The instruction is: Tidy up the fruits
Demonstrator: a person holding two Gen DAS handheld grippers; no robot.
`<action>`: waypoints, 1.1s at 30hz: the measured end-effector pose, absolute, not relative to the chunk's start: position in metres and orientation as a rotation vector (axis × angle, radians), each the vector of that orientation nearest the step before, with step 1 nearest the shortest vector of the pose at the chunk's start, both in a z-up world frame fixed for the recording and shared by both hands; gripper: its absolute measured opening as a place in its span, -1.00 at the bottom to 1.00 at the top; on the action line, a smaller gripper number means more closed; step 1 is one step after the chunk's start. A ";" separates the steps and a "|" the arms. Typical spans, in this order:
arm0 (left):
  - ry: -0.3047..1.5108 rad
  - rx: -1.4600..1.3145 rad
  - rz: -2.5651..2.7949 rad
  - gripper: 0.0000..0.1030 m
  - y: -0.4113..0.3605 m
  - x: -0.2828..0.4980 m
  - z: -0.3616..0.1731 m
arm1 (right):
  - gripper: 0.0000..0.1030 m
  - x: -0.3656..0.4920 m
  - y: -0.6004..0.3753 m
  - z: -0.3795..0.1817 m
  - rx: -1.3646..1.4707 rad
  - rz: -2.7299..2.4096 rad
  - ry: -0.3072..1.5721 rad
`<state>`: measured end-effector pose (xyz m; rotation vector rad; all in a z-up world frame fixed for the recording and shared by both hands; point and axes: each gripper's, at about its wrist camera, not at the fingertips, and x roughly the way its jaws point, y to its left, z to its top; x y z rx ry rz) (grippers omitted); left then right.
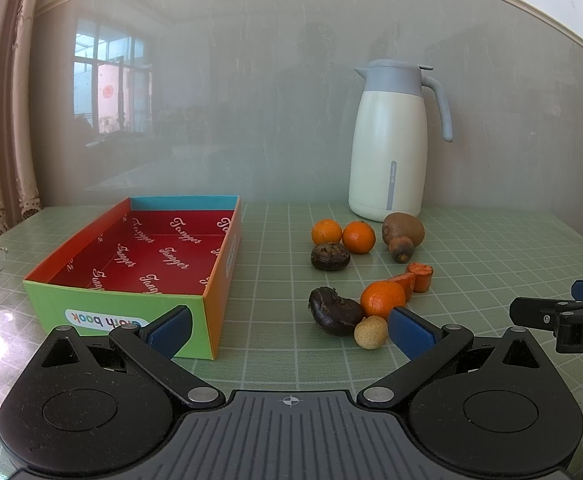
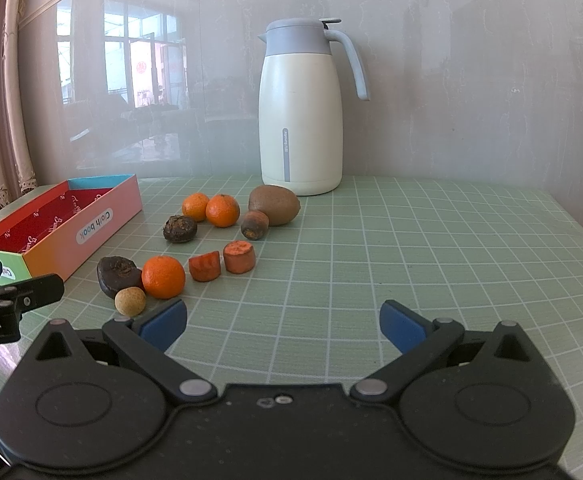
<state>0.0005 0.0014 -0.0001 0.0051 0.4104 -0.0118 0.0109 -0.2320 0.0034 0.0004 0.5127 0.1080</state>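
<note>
Empty box (image 1: 139, 264), scattered fruits (image 1: 383, 298), both hand-held grippers agape

Table mat (image 2: 411, 240) pale green with a white grid; box (image 1: 195, 322) red inside with white script, its outer walls green, orange and blue; three mandarins (image 2: 163, 277) bright orange; cut carrot pieces (image 2: 239, 257) orange-red; kiwi (image 2: 274, 205) brown; water chestnuts (image 2: 180, 229) dark brown; small round fruit (image 2: 130, 301) tan; jug (image 2: 300, 120) cream with grey-blue lid and handle; gripper pads (image 2: 163, 322) blue on black arms
</note>
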 end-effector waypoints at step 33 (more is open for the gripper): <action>0.444 -0.050 -0.046 1.00 0.005 0.002 -0.001 | 1.00 0.012 -0.233 0.003 -0.001 0.107 0.512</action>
